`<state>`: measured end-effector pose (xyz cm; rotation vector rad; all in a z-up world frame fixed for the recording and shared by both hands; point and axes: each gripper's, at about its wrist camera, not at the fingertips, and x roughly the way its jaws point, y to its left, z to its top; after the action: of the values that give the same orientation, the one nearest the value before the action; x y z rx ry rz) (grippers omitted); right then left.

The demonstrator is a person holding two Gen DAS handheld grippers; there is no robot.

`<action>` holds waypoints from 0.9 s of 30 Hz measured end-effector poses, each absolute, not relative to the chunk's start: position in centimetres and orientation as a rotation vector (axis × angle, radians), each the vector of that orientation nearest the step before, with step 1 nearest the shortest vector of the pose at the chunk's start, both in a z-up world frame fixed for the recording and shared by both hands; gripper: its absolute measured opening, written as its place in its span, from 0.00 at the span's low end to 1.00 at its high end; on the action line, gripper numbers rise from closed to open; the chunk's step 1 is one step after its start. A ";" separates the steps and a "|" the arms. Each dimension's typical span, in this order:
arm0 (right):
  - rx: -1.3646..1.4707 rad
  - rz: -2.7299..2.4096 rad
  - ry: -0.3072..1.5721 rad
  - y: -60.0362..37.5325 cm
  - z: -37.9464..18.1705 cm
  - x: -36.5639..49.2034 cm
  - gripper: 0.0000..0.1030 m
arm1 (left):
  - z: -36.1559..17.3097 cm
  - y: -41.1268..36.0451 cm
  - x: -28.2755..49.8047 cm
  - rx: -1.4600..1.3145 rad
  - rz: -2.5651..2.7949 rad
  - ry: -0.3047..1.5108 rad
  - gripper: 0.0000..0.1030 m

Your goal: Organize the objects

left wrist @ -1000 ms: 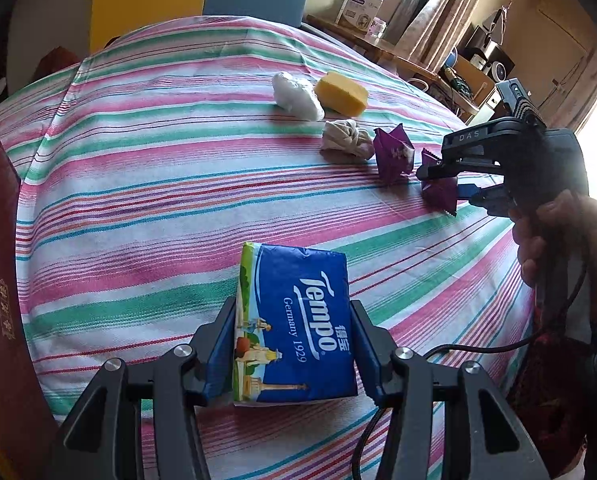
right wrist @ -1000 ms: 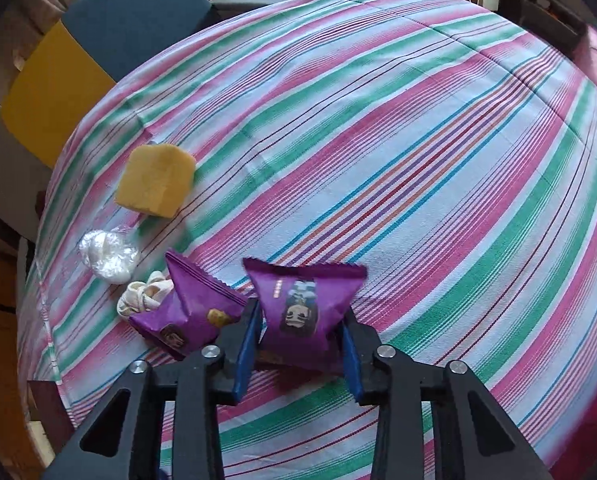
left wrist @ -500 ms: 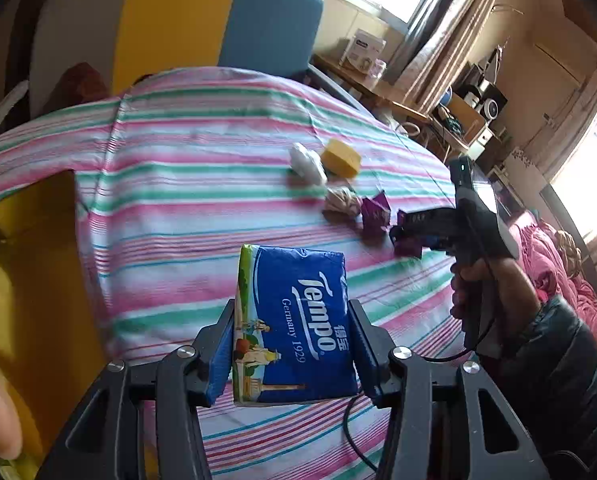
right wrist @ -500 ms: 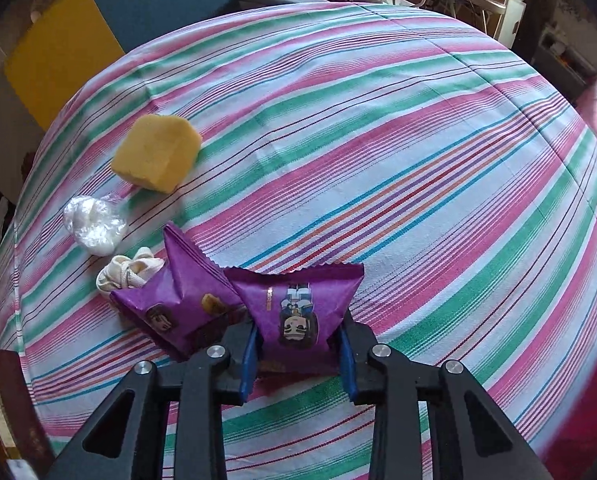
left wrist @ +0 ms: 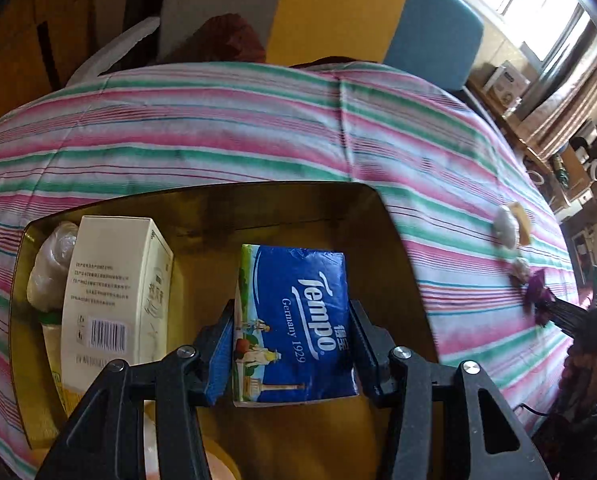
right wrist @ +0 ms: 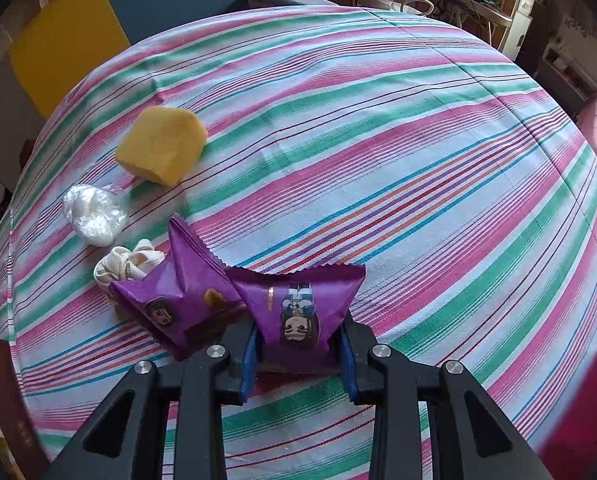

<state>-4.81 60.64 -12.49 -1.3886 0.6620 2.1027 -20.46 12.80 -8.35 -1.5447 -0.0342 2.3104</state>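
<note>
My left gripper (left wrist: 290, 344) is shut on a blue Tempo tissue pack (left wrist: 294, 320) and holds it over a gold-lined box (left wrist: 394, 232). In the box lie a cream carton (left wrist: 114, 288) and a clear-wrapped item (left wrist: 50, 268). My right gripper (right wrist: 298, 350) is shut on a purple snack packet (right wrist: 298, 308), low over the striped cloth. A second purple packet (right wrist: 178, 288) lies touching it on the left. The right gripper (left wrist: 570, 316) shows far right in the left wrist view.
Left of the packets on the striped tablecloth (right wrist: 378, 160) lie a yellow sponge (right wrist: 162, 148), a white plastic-wrapped lump (right wrist: 94, 216) and a cream knotted cloth (right wrist: 126, 264). A dark red box edge (right wrist: 2, 392) is at the lower left. Yellow and blue chairs (left wrist: 378, 40) stand behind the table.
My left gripper has swung left with the tissue pack, from over the cloth to over the open box. My right gripper has stayed shut on the purple packet, barely moved.
</note>
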 end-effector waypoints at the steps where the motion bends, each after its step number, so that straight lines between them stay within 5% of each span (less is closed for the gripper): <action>1: -1.389 2.103 0.661 60.6 -12.5 -4.8 0.33 | -8.8 12.7 -20.9 -1.555 2.314 -0.027 0.50; 12: -1.400 2.104 0.645 60.5 -12.7 -5.7 0.34 | -10.3 14.1 -22.8 -1.554 2.382 0.125 0.51; 27: -1.394 2.100 0.645 60.7 -12.8 -5.9 0.31 | -7.3 12.2 -21.4 -1.461 2.448 0.075 0.52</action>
<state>-5.90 60.69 -12.77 -1.3937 0.6454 2.0995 -21.43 12.19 -7.34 -1.4614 0.0753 2.4476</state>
